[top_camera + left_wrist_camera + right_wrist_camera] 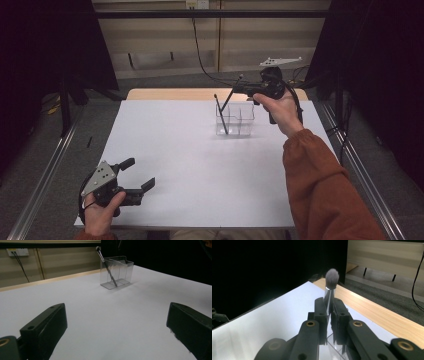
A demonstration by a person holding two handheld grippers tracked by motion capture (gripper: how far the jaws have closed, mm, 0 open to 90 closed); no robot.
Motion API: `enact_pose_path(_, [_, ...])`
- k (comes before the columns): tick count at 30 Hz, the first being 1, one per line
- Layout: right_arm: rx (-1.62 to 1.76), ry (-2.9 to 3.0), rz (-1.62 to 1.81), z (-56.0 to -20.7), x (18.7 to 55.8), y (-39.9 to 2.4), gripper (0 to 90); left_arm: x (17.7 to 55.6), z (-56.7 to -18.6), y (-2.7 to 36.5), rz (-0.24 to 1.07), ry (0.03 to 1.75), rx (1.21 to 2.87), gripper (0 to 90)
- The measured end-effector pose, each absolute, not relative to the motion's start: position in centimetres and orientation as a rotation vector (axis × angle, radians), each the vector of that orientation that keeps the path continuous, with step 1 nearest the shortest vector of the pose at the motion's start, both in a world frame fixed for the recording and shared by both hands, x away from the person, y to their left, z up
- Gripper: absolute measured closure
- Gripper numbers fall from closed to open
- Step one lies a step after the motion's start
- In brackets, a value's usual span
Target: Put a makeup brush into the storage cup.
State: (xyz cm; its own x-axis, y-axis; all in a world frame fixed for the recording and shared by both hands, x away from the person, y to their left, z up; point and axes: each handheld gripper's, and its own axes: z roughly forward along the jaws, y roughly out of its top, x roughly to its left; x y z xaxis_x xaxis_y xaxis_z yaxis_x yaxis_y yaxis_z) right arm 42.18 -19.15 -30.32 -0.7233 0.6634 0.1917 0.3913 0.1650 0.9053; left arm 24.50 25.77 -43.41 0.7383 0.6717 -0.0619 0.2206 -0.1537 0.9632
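Left gripper idle at the near edge, right gripper holding a brush over the organizer.

Nearest, the left hand [100, 212] rests at the near left corner of the white table [185, 165], its left gripper [139, 176] pointing level across the tabletop, jaws spread wide with nothing between them. Farther off, the right arm in a rust-coloured sleeve [320, 185] reaches out over the far right side of the table, the right gripper [239, 88] raised and aimed left, jaws clamped on the handle of a makeup brush [332, 277] that slants down into the clear organizer [235, 120]. A second brush [220, 115] leans inside the organizer's left compartment.
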Motion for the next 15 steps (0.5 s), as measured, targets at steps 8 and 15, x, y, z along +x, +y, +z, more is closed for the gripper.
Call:
enact_pose_path(8, [1.048,2.226,1.525,-30.5,43.2,-18.4,83.9,24.5,-43.4,25.7,0.459,0.699,1.730,3.0])
enact_pose_path(15, [1.067,2.240,1.476,-31.5,43.8,-17.9,84.0,24.5,-43.4,25.7,0.453,0.688,1.736,3.0])
